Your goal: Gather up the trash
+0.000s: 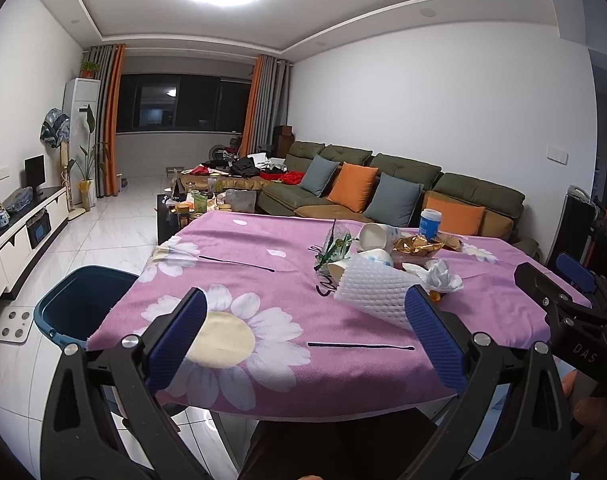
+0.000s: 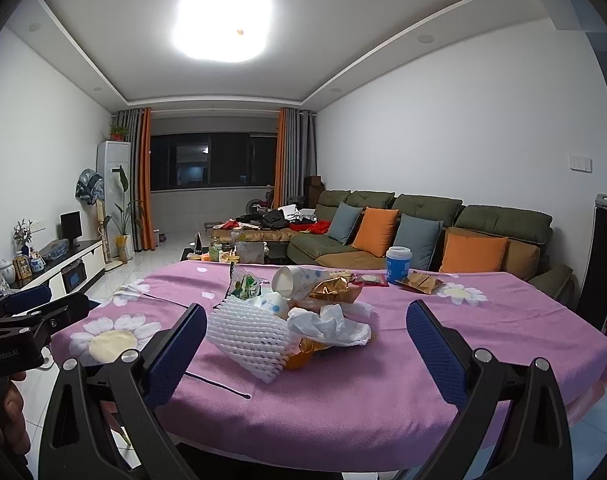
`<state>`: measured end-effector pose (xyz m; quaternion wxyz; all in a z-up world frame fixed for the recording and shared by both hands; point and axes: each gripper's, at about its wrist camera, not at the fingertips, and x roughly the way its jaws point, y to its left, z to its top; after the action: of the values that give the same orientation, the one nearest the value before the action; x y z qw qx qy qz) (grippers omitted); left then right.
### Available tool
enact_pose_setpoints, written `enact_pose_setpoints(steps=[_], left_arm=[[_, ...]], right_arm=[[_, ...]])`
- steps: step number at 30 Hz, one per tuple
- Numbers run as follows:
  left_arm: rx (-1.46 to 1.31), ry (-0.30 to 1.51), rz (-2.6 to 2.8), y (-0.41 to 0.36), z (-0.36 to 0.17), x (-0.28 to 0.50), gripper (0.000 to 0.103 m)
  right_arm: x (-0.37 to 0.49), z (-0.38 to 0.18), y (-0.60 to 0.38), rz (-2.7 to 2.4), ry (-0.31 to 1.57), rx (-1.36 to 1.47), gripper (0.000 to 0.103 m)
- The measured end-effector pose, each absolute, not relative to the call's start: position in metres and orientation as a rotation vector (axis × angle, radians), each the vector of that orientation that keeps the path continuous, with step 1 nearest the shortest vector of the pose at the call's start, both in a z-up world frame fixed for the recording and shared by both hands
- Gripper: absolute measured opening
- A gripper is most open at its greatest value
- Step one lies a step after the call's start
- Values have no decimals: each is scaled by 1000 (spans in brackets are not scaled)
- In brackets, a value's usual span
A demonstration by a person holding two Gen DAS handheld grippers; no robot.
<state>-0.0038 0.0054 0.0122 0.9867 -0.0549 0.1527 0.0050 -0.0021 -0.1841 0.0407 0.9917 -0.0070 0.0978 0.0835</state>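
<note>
A heap of trash lies on the purple flowered tablecloth (image 1: 263,280): a white foam net (image 1: 373,294) (image 2: 245,336), crumpled white tissue (image 1: 443,276) (image 2: 327,326), paper cups (image 1: 377,236) (image 2: 293,282), a green snack wrapper (image 1: 335,246) (image 2: 245,284), gold wrappers (image 1: 417,246) (image 2: 333,288) and a blue-white cup (image 1: 429,224) (image 2: 398,265). My left gripper (image 1: 305,330) is open and empty over the near table edge, left of the heap. My right gripper (image 2: 305,342) is open and empty, facing the foam net and tissue.
A dark blue bin (image 1: 83,304) stands on the floor at the table's left side. A green sofa (image 1: 383,188) with cushions runs behind the table. A cluttered coffee table (image 1: 207,200) and a TV cabinet (image 1: 19,236) lie farther back.
</note>
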Motion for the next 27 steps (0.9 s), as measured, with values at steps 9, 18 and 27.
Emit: enact_pose_setpoints(steps=[9,18,27], left_arm=[[-118,309,4,6,13,-1,97],[-113,312,6,4,14,2,97],[-105,314,9,4,14,4,97]], right_arm=[[-1,42,-184,170,192,-13,96],[0,41,-185,166,196,-14,96],[4,38,-183,163,201,-16,96]])
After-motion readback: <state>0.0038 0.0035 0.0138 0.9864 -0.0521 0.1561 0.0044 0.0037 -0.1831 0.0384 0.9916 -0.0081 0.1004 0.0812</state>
